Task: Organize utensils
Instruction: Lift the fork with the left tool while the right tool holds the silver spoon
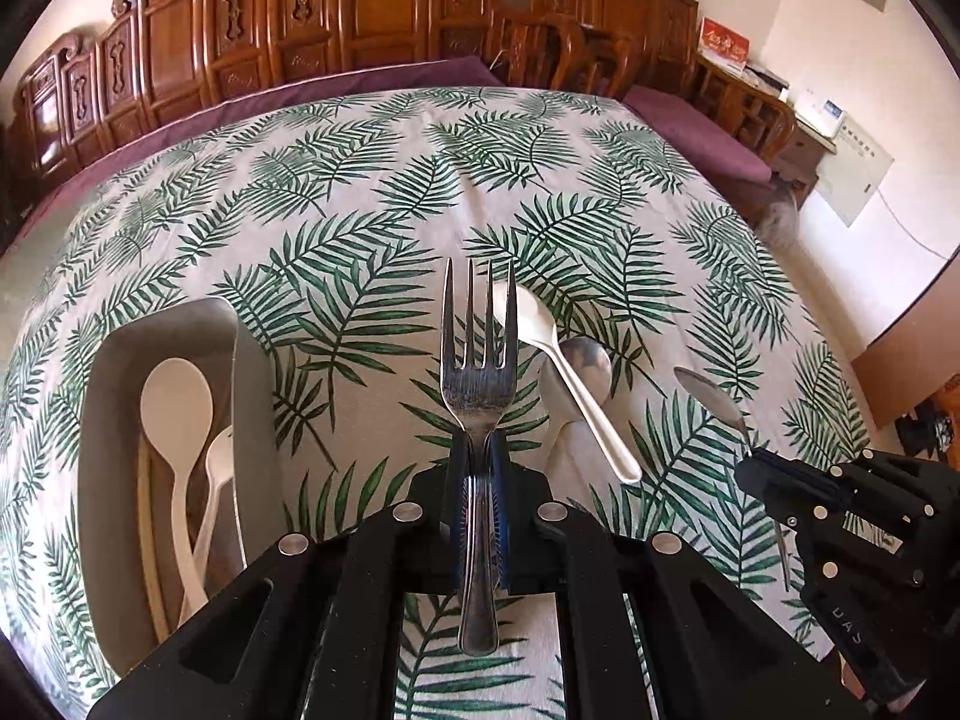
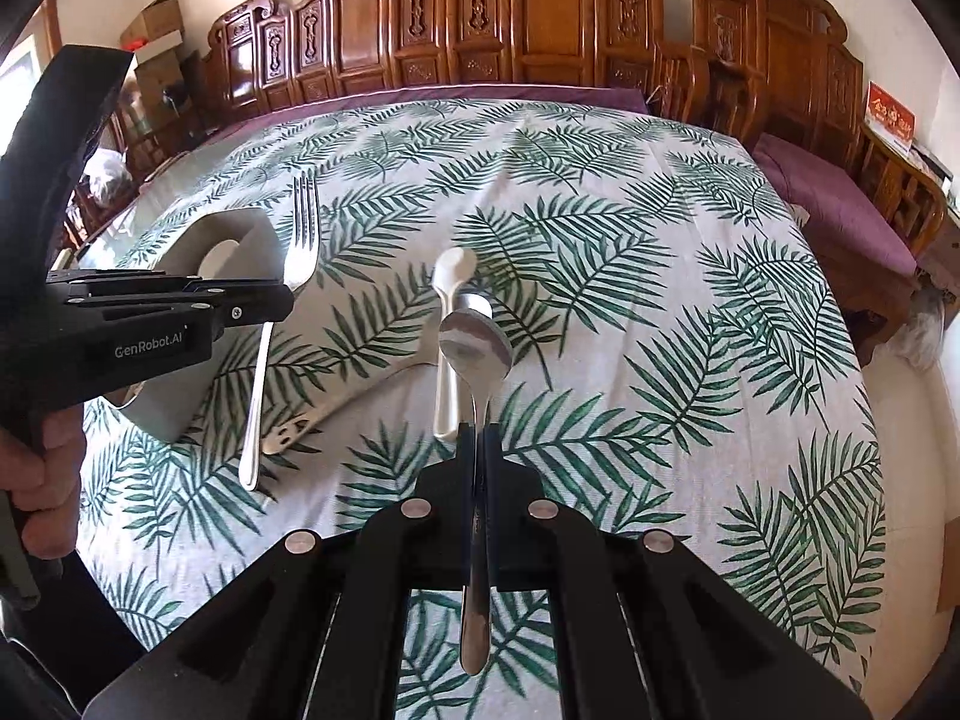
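Steel fork (image 1: pixel 477 396): clamped at its neck in the left gripper (image 1: pixel 478 456), tines pointing up and away, handle trailing back toward the camera; it is lifted clear of the surface (image 1: pixel 372 180).
Steel spoon (image 2: pixel 475 348): pinched by its handle in the right gripper (image 2: pixel 477 438), bowl raised ahead of the tips, also off the cloth.
Left gripper state: clenched on the fork, pads pressing either side of the neck.
Right gripper state: clenched on the steel spoon's thin handle.
Holding hand (image 2: pixel 42 468): part of a person's hand shows at the left edge of the right wrist view, wrapped round the left gripper's grip.
Grey tray (image 1: pixel 252 396): lies near-left of the left gripper, long axis running near to far; two white plastic spoons (image 1: pixel 177 408) already lie inside, lengthwise.
Loose pieces on the cloth: a white plastic spoon (image 1: pixel 558 372) lies across a second metal spoon (image 1: pixel 570 384), between the two grippers and slightly farther out.
Deciding relation: the tray sits left of both tools, and the left one is much the nearer; the fork's long axis already runs roughly parallel with the tray's length, so a short sideways carry to the left should do. The right gripper would have to cross past the left to get there.
Far side: carved wooden chairs (image 1: pixel 360 18) line the surface's far edge.
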Available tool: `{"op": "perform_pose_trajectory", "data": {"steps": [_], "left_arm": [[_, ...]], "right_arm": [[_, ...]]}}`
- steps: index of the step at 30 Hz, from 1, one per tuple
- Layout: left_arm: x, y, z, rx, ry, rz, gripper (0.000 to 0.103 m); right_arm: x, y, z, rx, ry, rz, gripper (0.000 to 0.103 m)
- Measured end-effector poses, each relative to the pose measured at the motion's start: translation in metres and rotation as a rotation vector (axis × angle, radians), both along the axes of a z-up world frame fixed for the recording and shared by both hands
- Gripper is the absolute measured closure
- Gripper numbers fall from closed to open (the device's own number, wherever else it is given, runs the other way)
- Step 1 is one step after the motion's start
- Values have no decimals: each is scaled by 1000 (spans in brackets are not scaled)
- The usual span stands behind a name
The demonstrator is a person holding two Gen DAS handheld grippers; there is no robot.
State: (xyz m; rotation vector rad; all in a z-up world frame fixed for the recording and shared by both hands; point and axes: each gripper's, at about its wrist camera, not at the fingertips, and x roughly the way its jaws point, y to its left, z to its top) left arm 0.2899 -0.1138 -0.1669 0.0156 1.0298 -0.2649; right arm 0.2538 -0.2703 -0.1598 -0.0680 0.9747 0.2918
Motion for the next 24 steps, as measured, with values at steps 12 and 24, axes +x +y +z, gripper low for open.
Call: {"op": "perform_pose_trajectory", "data": {"steps": [12, 24], "left_arm": [[-23, 3, 27, -19, -84, -37, 97], [-11, -5, 19, -8, -84, -59, 97]], "right_arm": [[-12, 6, 6, -1, -7, 5, 99], [-16, -1, 0, 8, 5, 0, 99]]}}
